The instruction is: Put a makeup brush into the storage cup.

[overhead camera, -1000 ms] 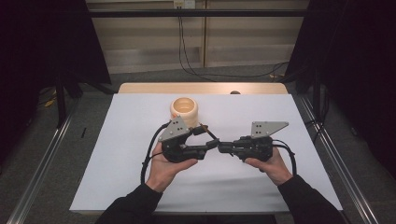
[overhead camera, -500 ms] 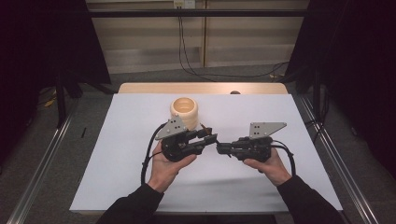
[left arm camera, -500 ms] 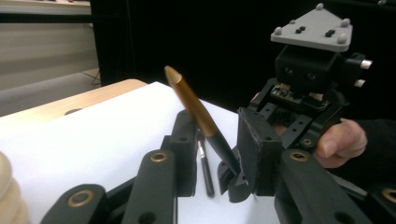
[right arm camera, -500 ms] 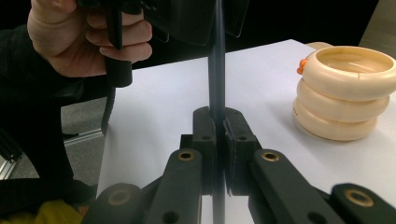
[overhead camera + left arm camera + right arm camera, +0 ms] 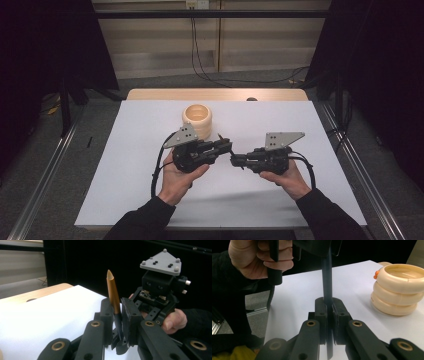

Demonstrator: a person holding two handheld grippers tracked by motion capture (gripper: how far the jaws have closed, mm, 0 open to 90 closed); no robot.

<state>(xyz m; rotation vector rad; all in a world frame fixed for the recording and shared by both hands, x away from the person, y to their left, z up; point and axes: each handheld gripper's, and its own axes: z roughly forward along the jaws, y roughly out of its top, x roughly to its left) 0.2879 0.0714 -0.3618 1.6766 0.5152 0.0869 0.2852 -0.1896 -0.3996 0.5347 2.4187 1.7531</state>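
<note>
Both tools grip one pen [image 5: 113, 293] over the bench [image 5: 125, 190] at 6 o'clock of the ribbed cup [image 5: 197, 119], the left tool [image 5: 226, 145] having just closed on its orange-tipped end, the right tool [image 5: 235, 160] clamping its dark barrel, presumably for handover.

Looks like a lab recording rig: white-covered worktop [image 5: 125, 195], black curtains [image 5: 45, 50] both sides, aluminium rails [image 5: 37, 192], wall socket [image 5: 196, 4] with cables [image 5: 200, 60].

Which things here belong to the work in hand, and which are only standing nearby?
In use:
- pen, clamped in both grippers
- left gripper, jaws just closed on it
- right gripper

Nearby:
- cream ringed holder
- white table sheet
</note>
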